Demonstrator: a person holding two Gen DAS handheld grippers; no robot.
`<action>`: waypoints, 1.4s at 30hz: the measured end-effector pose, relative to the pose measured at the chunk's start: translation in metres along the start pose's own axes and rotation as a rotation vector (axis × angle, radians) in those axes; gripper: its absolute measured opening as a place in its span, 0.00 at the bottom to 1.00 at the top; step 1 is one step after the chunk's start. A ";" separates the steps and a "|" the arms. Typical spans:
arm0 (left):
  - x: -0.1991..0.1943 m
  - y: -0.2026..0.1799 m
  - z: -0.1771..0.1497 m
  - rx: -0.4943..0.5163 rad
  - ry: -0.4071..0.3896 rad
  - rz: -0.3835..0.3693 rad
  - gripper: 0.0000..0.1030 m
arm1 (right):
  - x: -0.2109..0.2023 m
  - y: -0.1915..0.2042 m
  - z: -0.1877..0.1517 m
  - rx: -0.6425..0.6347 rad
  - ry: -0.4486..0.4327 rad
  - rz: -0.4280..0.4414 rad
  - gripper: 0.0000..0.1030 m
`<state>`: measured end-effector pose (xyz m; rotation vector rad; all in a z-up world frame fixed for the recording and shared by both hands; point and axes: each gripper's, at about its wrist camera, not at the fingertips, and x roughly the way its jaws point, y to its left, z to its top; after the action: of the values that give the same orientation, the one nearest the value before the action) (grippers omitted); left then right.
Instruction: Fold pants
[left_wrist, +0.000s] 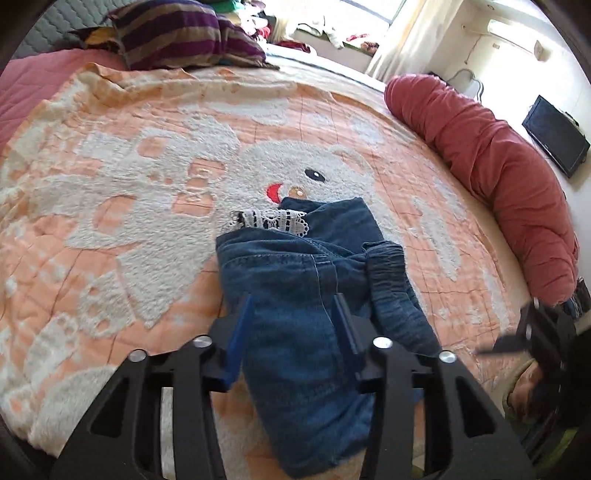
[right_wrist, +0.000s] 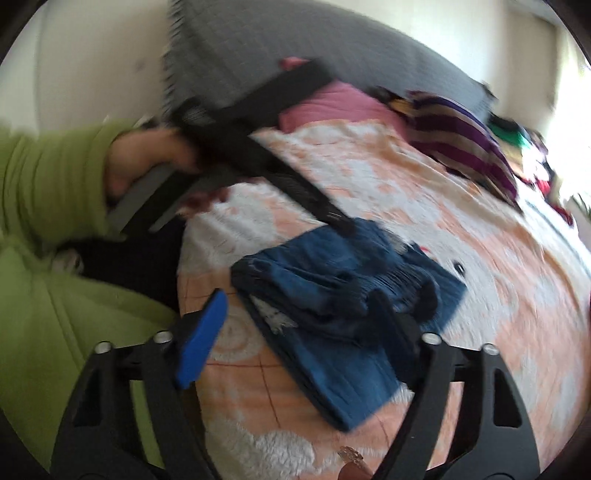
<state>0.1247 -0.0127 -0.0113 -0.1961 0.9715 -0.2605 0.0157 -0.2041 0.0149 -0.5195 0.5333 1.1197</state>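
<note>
Folded blue denim pants (left_wrist: 303, 295) with a white lace trim (left_wrist: 273, 219) lie on the peach and white blanket (left_wrist: 147, 166). My left gripper (left_wrist: 293, 328) hovers over their near part, jaws apart, with denim showing in the gap and no pad pressing on it. In the right wrist view the pants (right_wrist: 332, 295) are a compact bundle. My right gripper (right_wrist: 295, 339) stands open just above them, blurred. The left gripper's black body (right_wrist: 258, 147) reaches in from the upper left, its tip at the bundle's far edge. The right gripper (left_wrist: 535, 332) is a dark blur at the right edge.
A person's hand (right_wrist: 147, 158) in a green sleeve (right_wrist: 44, 184) holds the left gripper. A striped pillow (left_wrist: 184, 33) lies at the bed's head by a grey headboard (right_wrist: 295, 37). A rolled red quilt (left_wrist: 498, 173) runs along the right side.
</note>
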 end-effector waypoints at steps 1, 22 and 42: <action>0.005 0.001 0.001 -0.004 0.009 0.000 0.38 | 0.006 0.004 0.002 -0.029 0.011 0.004 0.53; 0.022 0.012 -0.013 -0.021 -0.030 -0.003 0.49 | 0.040 0.005 -0.018 -0.012 0.167 0.173 0.19; 0.000 -0.035 -0.074 0.141 -0.005 0.061 0.41 | 0.103 -0.124 0.047 0.231 0.241 0.053 0.27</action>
<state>0.0589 -0.0493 -0.0422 -0.0385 0.9489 -0.2715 0.1722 -0.1462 0.0003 -0.4426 0.8797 1.0352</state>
